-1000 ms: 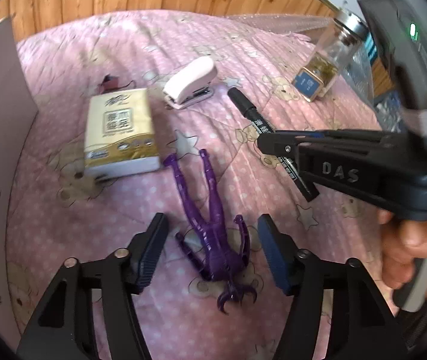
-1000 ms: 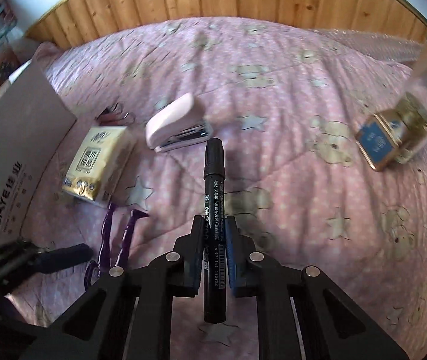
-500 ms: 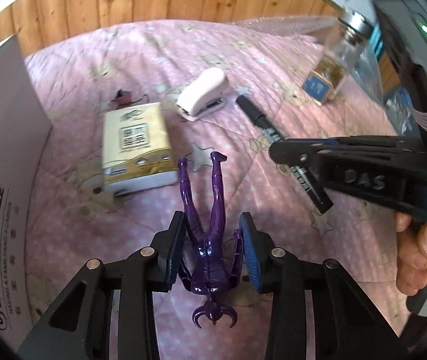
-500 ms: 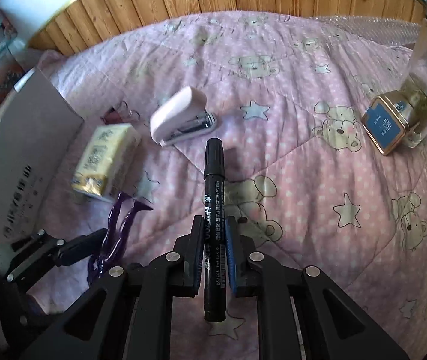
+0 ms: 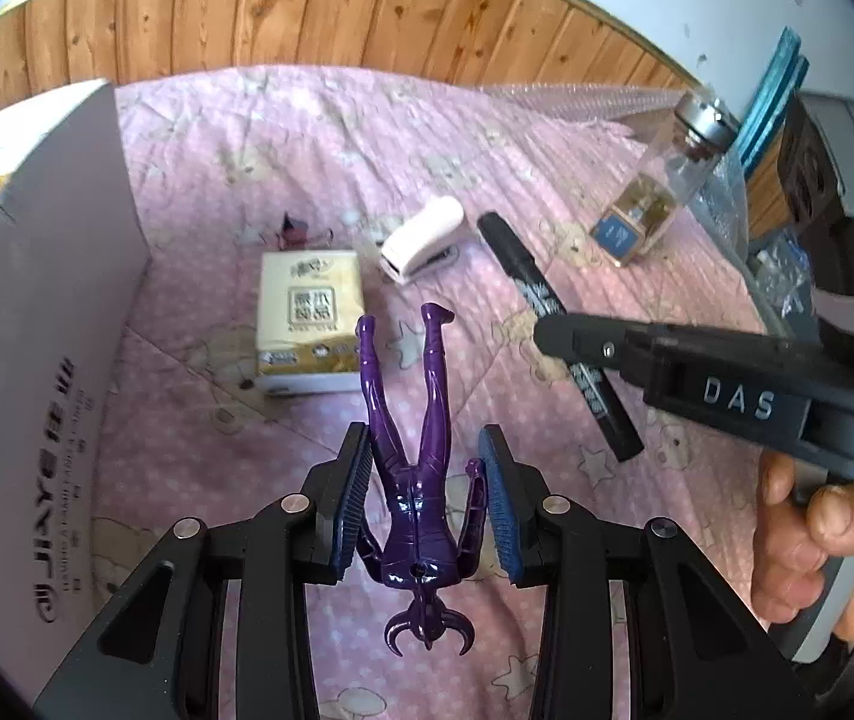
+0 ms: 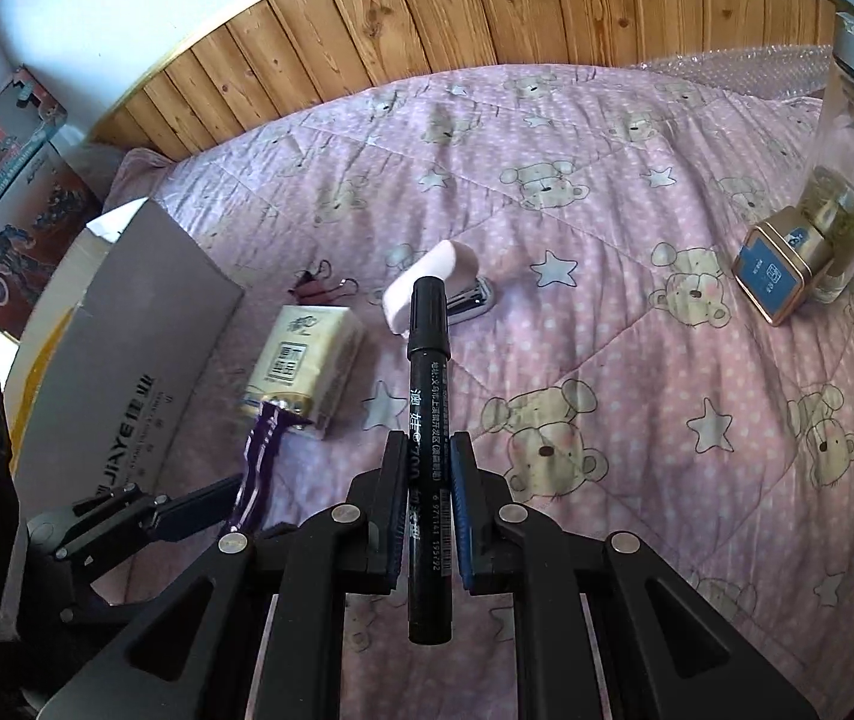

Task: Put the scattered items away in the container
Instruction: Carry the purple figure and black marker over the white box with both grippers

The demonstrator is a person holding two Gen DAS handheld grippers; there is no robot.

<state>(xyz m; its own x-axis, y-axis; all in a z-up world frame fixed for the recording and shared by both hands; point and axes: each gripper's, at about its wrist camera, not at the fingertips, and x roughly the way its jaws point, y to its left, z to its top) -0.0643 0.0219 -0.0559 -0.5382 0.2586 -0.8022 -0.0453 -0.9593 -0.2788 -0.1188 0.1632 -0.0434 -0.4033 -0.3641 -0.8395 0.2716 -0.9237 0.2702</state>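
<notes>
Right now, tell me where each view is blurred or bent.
Left wrist view: box lettering smeared, wood wall bowed by fisheye, purple figure sharp. Right wrist view: marker print crisp, figure's legs streaked, jar stretched at the edge.

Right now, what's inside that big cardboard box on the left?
Mostly hidden. The white cardboard box shows only its outer wall, rim and a strip of yellow lining; its inside is out of sight. The purple toy figure and black marker pen are outside it, each clamped in a hand-held gripper.
</notes>
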